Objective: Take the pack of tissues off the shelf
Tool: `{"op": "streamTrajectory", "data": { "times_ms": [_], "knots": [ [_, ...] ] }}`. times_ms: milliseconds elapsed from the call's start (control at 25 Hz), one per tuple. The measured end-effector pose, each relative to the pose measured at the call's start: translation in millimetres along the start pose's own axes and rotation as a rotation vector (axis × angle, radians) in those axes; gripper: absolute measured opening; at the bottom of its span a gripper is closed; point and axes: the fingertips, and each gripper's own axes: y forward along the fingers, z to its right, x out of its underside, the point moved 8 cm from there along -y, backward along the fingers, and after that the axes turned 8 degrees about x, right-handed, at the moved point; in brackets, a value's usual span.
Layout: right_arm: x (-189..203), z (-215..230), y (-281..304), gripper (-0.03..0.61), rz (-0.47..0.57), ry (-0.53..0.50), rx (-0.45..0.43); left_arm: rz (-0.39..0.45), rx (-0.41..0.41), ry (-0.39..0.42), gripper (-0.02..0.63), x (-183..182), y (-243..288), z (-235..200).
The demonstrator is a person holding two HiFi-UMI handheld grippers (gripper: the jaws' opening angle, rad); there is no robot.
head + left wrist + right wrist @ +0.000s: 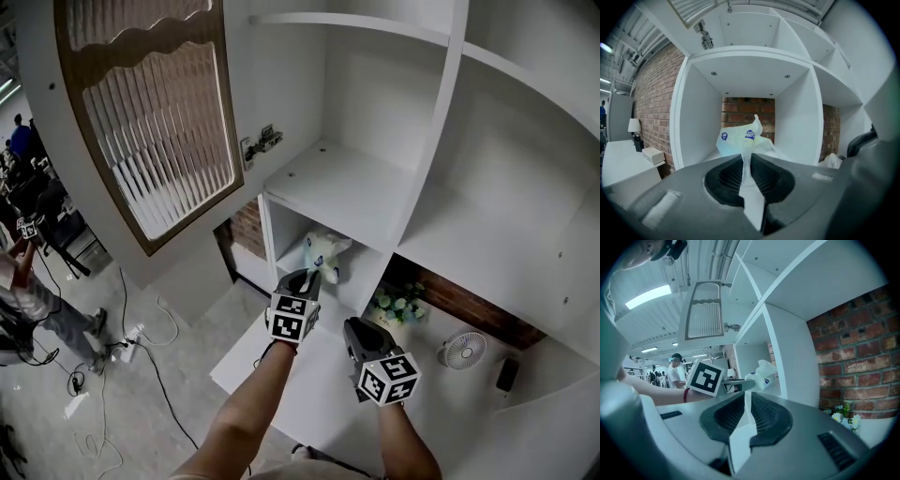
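Observation:
The pack of tissues (324,253) is a soft white plastic pack with blue marks, sitting in the lower left cubby of the white shelf unit (337,183). My left gripper (308,277) reaches into that cubby's mouth. In the left gripper view the pack (739,137) lies just ahead, and a flap of its wrapper runs down between the jaws of the left gripper (746,158), which is shut on it. My right gripper (359,328) hovers to the right over the white ledge, shut and holding nothing. The right gripper view shows the pack (762,373) beyond the left gripper's marker cube.
An open cabinet door (159,122) with a slatted panel hangs at the upper left. The neighbouring cubby holds flowers (397,302). A small white fan (463,349) and a dark object (507,373) sit on the ledge at right. Cables and people are on the floor at left.

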Motion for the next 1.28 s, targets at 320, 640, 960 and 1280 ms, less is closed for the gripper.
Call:
{"op": "streamTrajectory", "data": {
  "times_ms": [320,640,960,1280],
  "knots": [
    [-0.4,-6.3,-20.2,0.048,0.016,0.016,0.004,0.017,0.006,0.010,0.038,-6.6,-26.6,22.9],
    [-1.2,-9.7,-40.9,0.048,0.030,0.017,-0.017,0.021,-0.026,0.011,0.035,-10.7,-48.7,41.5],
    [-0.1,-9.2,-65.2,0.048,0.043,0.024,-0.032,0.021,-0.037,-0.009,0.035,-6.6,-71.2,70.2],
    [2.2,-6.5,-96.3,0.048,0.048,0.027,-0.049,0.025,-0.058,-0.033,0.035,-5.2,-93.3,101.6]
  ]
}}
